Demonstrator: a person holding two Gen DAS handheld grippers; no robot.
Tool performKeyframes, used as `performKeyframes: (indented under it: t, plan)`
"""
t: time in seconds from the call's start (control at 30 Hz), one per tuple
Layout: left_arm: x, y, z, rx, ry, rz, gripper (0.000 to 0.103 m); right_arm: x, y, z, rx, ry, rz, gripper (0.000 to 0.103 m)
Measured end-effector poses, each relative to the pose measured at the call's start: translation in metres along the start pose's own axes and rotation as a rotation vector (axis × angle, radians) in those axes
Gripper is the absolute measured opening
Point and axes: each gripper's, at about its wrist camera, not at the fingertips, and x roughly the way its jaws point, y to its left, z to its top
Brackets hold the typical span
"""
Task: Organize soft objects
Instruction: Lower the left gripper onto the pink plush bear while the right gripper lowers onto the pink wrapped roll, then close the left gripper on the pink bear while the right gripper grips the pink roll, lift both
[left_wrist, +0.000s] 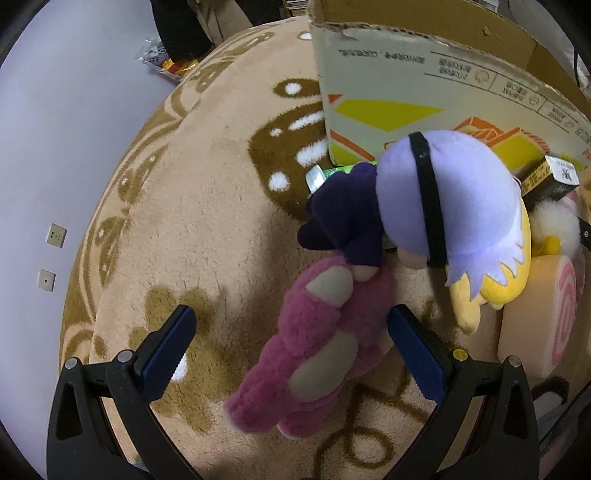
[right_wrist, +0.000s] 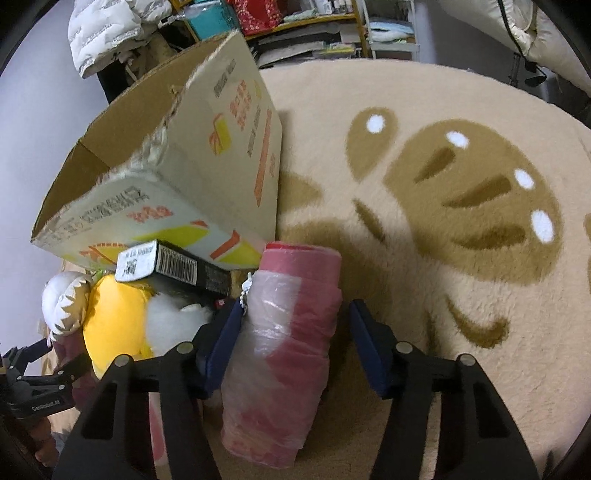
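Left gripper (left_wrist: 291, 332) at the bottom of the left wrist view, jaws spread wide, nothing clamped; pink plush toy (left_wrist: 314, 354) lying on the beige rug (left_wrist: 207, 229) between the jaws, nearer the right-hand one, not pressed by either. Just above it, centre right of the frame, a doll (left_wrist: 436, 206) with lilac hair, a black headband and a dark purple outfit, its hand resting on the pink plush; yellow plush (left_wrist: 480, 295) and a swirl-patterned cushion (left_wrist: 543, 317) at the right edge. Open cardboard box (left_wrist: 406, 85) in the upper right, standing on the rug.

Right gripper (right_wrist: 291, 343) at the bottom of the right wrist view, jaws about half open around a pink roll wrapped in clear plastic (right_wrist: 284, 350); left-hand jaw touching the roll, right-hand jaw just clear of it, so no firm hold yet. Small black carton (right_wrist: 177, 266) resting on the yellow and white plush at lower left, against the box.
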Motion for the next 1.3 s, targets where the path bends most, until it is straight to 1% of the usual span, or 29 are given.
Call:
performKeyframes:
  t: [0.17,0.23,0.3,0.33,0.37,0.43,0.47,0.5,0.6,0.7,0.73,0.77,0.97,1.13,1.3]
  plan:
    - [0.007,0.000,-0.001,-0.004,0.027,-0.008,0.102,0.005,-0.001,0.001,-0.004,0.010,0.001,0.060]
    - [0.009,-0.001,-0.002,-0.006,0.033,-0.026,0.097,0.008,0.003,0.001,-0.002,0.017,-0.001,0.059]
    - [0.009,-0.001,-0.002,-0.012,0.039,-0.055,0.089,0.010,0.001,0.001,0.006,0.021,0.000,0.059]
    - [0.010,-0.001,-0.002,-0.017,0.042,-0.070,0.087,0.011,0.001,0.001,0.009,0.021,0.001,0.059]
    - [0.010,0.000,-0.001,-0.022,0.043,-0.083,0.084,0.012,0.002,0.002,0.008,0.023,-0.001,0.058]
    - [0.011,0.000,-0.002,-0.030,0.049,-0.117,0.073,0.014,0.003,0.002,-0.001,0.030,-0.014,0.055]
    - [0.011,0.000,-0.002,-0.038,0.054,-0.151,0.064,0.016,0.005,0.002,-0.013,0.035,-0.028,0.052]
    - [0.010,0.000,-0.003,-0.044,0.056,-0.167,0.062,0.017,0.006,0.002,-0.020,0.034,-0.035,0.050]
    - [0.009,-0.002,-0.004,-0.039,0.050,-0.163,0.059,0.016,0.007,0.001,-0.024,0.030,-0.038,0.046]
    - [0.006,-0.003,-0.004,-0.040,0.044,-0.164,0.057,0.011,0.009,0.000,-0.030,0.009,-0.038,0.034]
    - [0.004,-0.002,-0.004,-0.042,0.043,-0.169,0.057,0.007,0.010,0.000,-0.039,-0.006,-0.040,0.027]
    - [0.002,-0.002,-0.004,-0.045,0.040,-0.172,0.057,0.002,0.011,-0.001,-0.046,-0.017,-0.039,0.024]
    - [-0.022,0.006,-0.011,-0.085,-0.017,-0.193,0.056,-0.016,0.015,-0.003,-0.067,-0.063,-0.032,0.020]
    - [-0.047,0.009,-0.020,-0.100,-0.082,-0.190,0.056,-0.033,0.020,-0.005,-0.082,-0.101,-0.041,0.019]
    - [-0.074,0.013,-0.031,-0.122,-0.151,-0.199,0.056,-0.052,0.017,-0.008,-0.057,-0.122,-0.033,0.019]
